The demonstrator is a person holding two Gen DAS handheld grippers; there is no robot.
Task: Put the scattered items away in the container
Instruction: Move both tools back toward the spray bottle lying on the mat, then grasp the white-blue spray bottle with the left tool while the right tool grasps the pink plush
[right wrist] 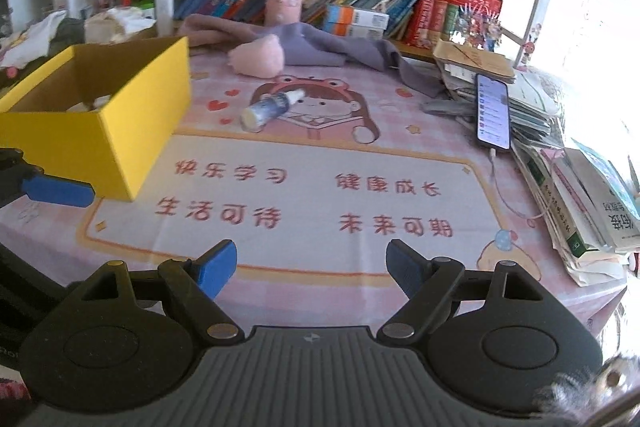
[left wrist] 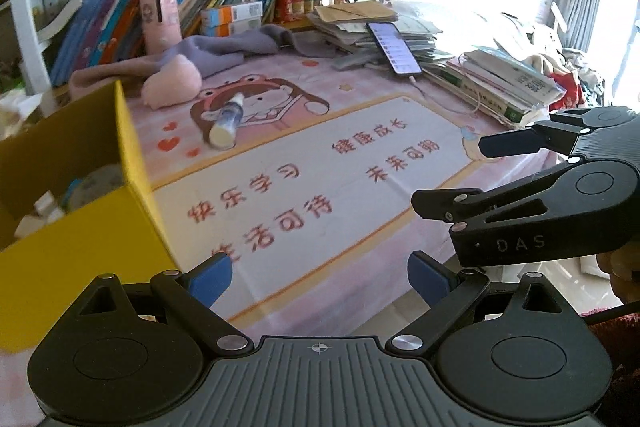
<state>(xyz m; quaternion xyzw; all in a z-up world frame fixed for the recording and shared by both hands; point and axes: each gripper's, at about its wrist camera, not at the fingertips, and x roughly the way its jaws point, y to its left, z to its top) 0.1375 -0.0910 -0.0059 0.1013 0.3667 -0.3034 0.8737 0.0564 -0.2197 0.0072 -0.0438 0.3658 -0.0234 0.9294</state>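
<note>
My left tool [left wrist: 320, 277] hangs over the near edge of the bench [left wrist: 360, 163] with its blue pads spread wide and nothing between them. My right tool [right wrist: 311, 267] is likewise wide apart and empty; in the left wrist view it juts in from the right edge of the frame.

The yellow box [right wrist: 120, 131] sits at the left of both views, open at the top, with a few pale items lying inside that I cannot make out. Its near corner is just beside my left tool's left pad.

The spray bottle [right wrist: 270, 109] lies on its side on the cartoon mat, upper centre of the frame, well apart from both tools and to the right of the box. Beyond it, a pink plush piece [right wrist: 260, 57] rests against a grey cloth [right wrist: 332, 47]. A lit phone [right wrist: 493, 113] leans on stacked papers at the right.
</note>
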